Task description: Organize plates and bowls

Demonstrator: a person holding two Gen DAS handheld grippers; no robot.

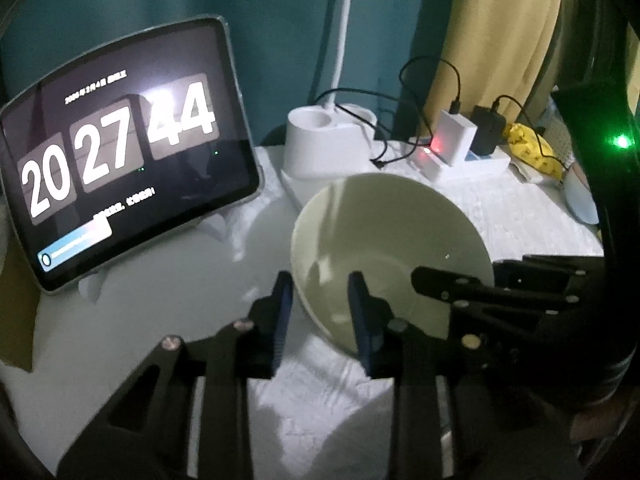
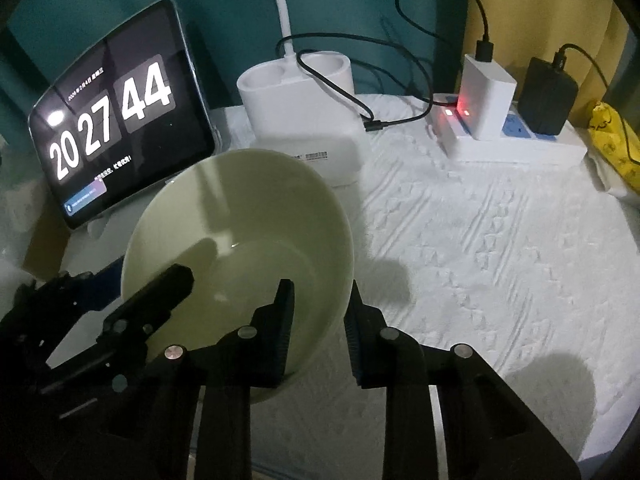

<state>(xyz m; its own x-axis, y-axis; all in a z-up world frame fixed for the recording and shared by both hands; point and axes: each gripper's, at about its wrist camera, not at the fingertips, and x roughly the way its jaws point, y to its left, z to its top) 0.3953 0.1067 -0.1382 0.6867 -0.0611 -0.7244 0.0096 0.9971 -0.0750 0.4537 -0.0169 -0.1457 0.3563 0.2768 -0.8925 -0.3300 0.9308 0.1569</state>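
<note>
Two grippers are engaged on one pale green bowl (image 2: 240, 240), which is held tilted above the white textured cloth (image 2: 480, 240), its open side turned toward both cameras. The left gripper (image 1: 320, 312) is seen with its fingers (image 1: 282, 304) straddling the near-left rim, one outside the wall and one inside; the right gripper (image 2: 320, 320) is placed likewise on the opposite rim. Each pair is spread only to rim width, though whether the pads are actually biting the wall cannot be told (the contact is masked by the fingers themselves). The two-sided hold is judged to be for steadying a wide, smooth vessel during transfer. No plates or further bowls are identified with certainty in either view.

Behind the bowl, a white lamp base (image 2: 296, 120) stands on the cloth. To its left a tablet (image 2: 120, 120) showing a clock is propped; to its right lies a power strip (image 2: 520, 140) with chargers plugged in.
</note>
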